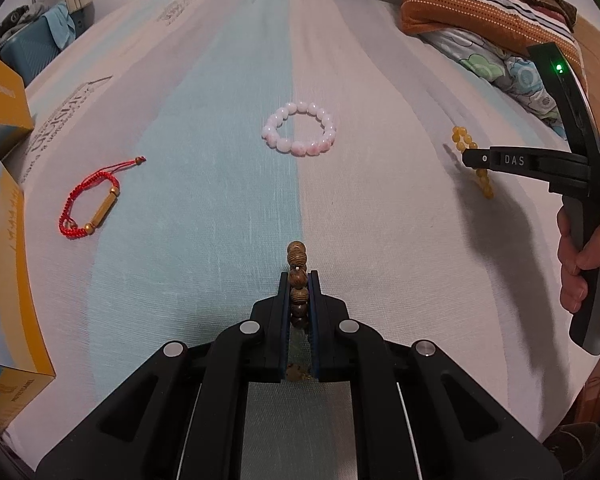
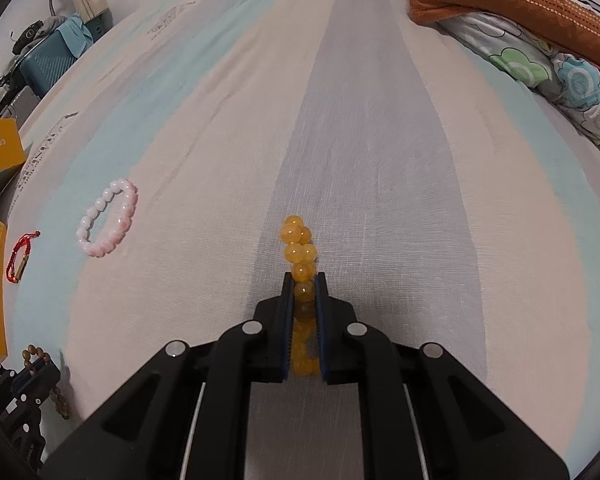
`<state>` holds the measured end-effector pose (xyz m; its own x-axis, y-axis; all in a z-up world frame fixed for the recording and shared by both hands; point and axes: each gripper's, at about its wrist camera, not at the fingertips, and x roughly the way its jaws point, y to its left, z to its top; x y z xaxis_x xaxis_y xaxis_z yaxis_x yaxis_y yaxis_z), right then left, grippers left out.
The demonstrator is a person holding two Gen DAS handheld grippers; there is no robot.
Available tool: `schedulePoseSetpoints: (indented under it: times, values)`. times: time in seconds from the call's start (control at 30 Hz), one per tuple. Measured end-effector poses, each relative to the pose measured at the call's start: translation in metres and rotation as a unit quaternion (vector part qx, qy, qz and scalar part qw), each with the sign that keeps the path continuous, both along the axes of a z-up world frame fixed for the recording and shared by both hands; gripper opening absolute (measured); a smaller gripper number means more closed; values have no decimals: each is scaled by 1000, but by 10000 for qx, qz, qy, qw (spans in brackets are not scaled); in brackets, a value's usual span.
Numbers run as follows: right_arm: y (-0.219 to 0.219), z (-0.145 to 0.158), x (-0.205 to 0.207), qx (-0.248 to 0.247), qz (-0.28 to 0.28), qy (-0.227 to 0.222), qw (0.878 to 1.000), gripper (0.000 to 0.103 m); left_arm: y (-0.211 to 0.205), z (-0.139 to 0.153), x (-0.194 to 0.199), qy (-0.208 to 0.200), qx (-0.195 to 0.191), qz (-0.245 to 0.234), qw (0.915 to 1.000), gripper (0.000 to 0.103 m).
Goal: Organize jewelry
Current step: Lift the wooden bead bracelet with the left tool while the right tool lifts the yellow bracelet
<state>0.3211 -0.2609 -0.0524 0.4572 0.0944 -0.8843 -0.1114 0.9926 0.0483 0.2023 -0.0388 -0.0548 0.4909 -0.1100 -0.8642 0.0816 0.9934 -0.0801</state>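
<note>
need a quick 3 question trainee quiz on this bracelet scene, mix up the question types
1. True or false: the left tool is shut on the brown wooden bracelet.
2. The right tool holds which bracelet? A) pink B) red C) yellow
3. Fill in: the pink bracelet lies loose on the striped ____.

Key: 1 true. 2 C, the yellow bracelet. 3 sheet; the red cord bracelet lies there too.
</note>
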Motion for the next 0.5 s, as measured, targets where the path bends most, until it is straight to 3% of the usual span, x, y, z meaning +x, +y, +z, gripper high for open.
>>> schedulePoseSetpoints:
  times: [0.5]
  values:
    - [9,33,-19,-5,22,-325,9995,9,6,24,-9,-184,42,72,9998,7]
